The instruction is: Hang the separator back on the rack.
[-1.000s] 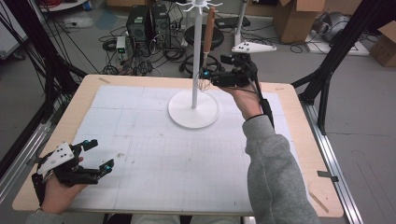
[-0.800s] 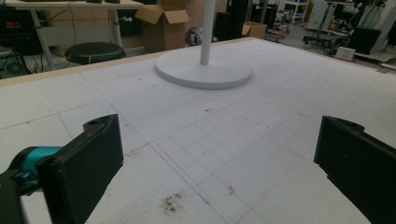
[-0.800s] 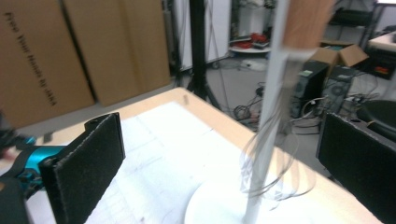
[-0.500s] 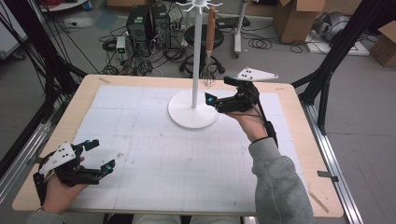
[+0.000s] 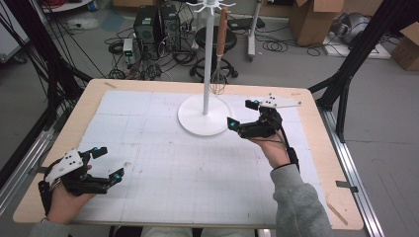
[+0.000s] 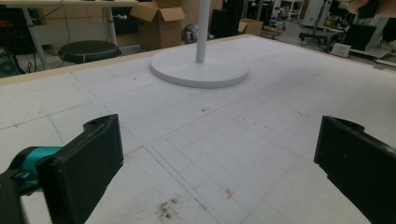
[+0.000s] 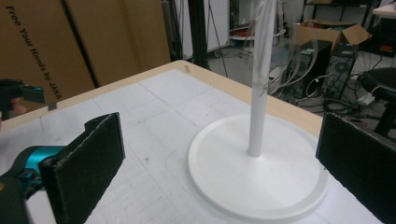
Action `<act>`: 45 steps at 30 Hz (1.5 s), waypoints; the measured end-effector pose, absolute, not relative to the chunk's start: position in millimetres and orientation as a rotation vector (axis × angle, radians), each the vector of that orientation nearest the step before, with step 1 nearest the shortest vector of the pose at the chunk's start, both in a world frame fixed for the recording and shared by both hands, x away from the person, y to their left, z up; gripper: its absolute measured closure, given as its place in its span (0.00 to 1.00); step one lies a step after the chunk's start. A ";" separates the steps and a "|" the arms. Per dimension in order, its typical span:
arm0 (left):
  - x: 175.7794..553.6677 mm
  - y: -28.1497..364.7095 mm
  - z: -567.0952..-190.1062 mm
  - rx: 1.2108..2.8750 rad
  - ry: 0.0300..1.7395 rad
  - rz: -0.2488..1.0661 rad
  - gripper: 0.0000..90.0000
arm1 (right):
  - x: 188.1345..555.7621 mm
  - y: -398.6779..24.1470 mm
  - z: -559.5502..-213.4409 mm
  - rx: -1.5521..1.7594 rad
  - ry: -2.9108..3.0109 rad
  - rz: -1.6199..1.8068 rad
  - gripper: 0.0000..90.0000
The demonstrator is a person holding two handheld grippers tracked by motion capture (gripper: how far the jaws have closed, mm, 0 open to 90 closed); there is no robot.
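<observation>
A white stand [image 5: 204, 118] with a round base and a tall pole rises at the table's far middle. A whisk [image 5: 221, 44] with a wooden handle hangs from a hook at its top, wire head down beside the pole. My right gripper [image 5: 241, 113] hovers low just right of the base. Its jaws have just been opening and stand open with nothing between them. In the right gripper view the base [image 7: 257, 172] and pole lie ahead of the open right gripper [image 7: 219, 158]. My left gripper [image 5: 109, 161] rests open at the near left corner, empty, facing the stand [image 6: 201, 70].
The white gridded mat [image 5: 197, 173] covers most of the wooden table [image 5: 316, 148]. Beyond the far edge are a black stool [image 5: 217, 37], computer cases, cables and cardboard boxes [image 5: 311, 19]. Black frame posts stand at both sides.
My right gripper has sunk from beside the hanging whisk down to the stand's base and drawn back toward me. The whisk stays on its hook. The left gripper has not moved.
</observation>
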State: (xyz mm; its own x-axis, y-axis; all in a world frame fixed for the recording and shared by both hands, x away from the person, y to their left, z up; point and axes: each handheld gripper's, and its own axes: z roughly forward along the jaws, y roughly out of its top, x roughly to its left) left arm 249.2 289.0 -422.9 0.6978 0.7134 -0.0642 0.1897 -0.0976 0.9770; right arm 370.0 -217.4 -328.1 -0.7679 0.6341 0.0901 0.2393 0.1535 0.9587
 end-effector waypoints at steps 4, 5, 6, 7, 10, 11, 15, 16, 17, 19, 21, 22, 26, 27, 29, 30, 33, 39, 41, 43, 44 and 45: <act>249.5 288.8 -423.1 1.643 0.743 0.515 0.02 | 365.4 -220.8 -338.9 0.852 2.114 1.647 0.00; 249.6 288.8 -423.1 1.646 0.742 0.515 0.02 | 364.8 -221.6 -341.6 0.848 2.115 1.646 0.00; 249.7 288.8 -423.1 1.648 0.742 0.514 0.02 | 364.2 -222.5 -344.1 0.850 2.121 1.647 0.00; 249.8 288.6 -423.1 1.648 0.742 0.513 0.02 | 363.3 -224.0 -346.8 0.852 2.123 1.649 0.00; 249.9 288.5 -423.0 1.649 0.739 0.510 0.02 | 361.1 -227.5 -350.9 0.859 2.122 1.657 0.00; 249.9 288.6 -422.8 1.649 0.738 0.512 0.02 | 359.6 -229.5 -352.3 0.865 2.119 1.663 0.00; 249.2 288.4 -422.1 1.645 0.734 0.508 0.02 | 352.9 -235.3 -356.4 0.872 2.128 1.658 0.00; 249.2 288.3 -421.9 1.645 0.731 0.507 0.02 | 351.1 -236.3 -357.0 0.875 2.127 1.666 0.00; 249.1 288.3 -421.7 1.645 0.728 0.505 0.02 | 348.9 -237.9 -357.9 0.870 2.123 1.666 0.00; 249.0 287.7 -421.6 1.639 0.728 0.502 0.02 | 344.1 -241.0 -359.0 0.868 2.117 1.670 0.00; 249.0 287.5 -421.5 1.638 0.726 0.500 0.02 | 339.9 -245.4 -360.4 0.869 2.102 1.676 0.00; 249.2 287.5 -421.5 1.639 0.726 0.500 0.02 | 338.4 -246.7 -360.9 0.871 2.099 1.680 0.00; 249.9 287.0 -422.0 1.644 0.725 0.495 0.02 | 330.7 -254.7 -366.1 0.871 2.085 1.683 0.00; 250.1 286.9 -422.0 1.644 0.723 0.495 0.02 | 328.3 -256.5 -368.0 0.878 2.082 1.682 0.00; 250.2 286.6 -421.9 1.643 0.724 0.493 0.02 | 324.5 -260.5 -373.1 0.874 2.082 1.683 0.00; 249.8 286.8 -421.4 1.641 0.720 0.492 0.02 | 322.9 -261.9 -374.8 0.874 2.087 1.683 0.00; 249.0 287.1 -420.4 1.634 0.718 0.492 0.02 | 316.7 -267.1 -382.4 0.875 2.082 1.679 0.00; 249.7 287.0 -420.9 1.636 0.718 0.493 0.02 | 308.3 -276.6 -390.5 0.903 2.078 1.687 0.00; 249.8 287.5 -420.8 1.634 0.716 0.492 0.02 | 305.5 -281.7 -393.5 0.924 2.062 1.693 0.00; 249.9 287.9 -420.9 1.633 0.721 0.493 0.02 | 302.3 -286.9 -396.5 0.939 2.051 1.696 0.00; 250.2 288.0 -421.2 1.633 0.721 0.492 0.02 | 301.0 -289.7 -398.1 0.936 2.044 1.697 0.00; 250.3 288.0 -421.4 1.633 0.722 0.492 0.02 | 298.4 -293.1 -399.9 0.935 2.033 1.700 0.00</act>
State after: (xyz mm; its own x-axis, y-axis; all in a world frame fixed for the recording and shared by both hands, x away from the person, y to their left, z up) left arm 250.3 288.0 -421.4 0.7160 0.6941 -0.0754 0.1839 -0.0834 0.9794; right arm 298.4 -293.1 -399.9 -0.7302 0.6651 0.1560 0.2715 0.0730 0.9597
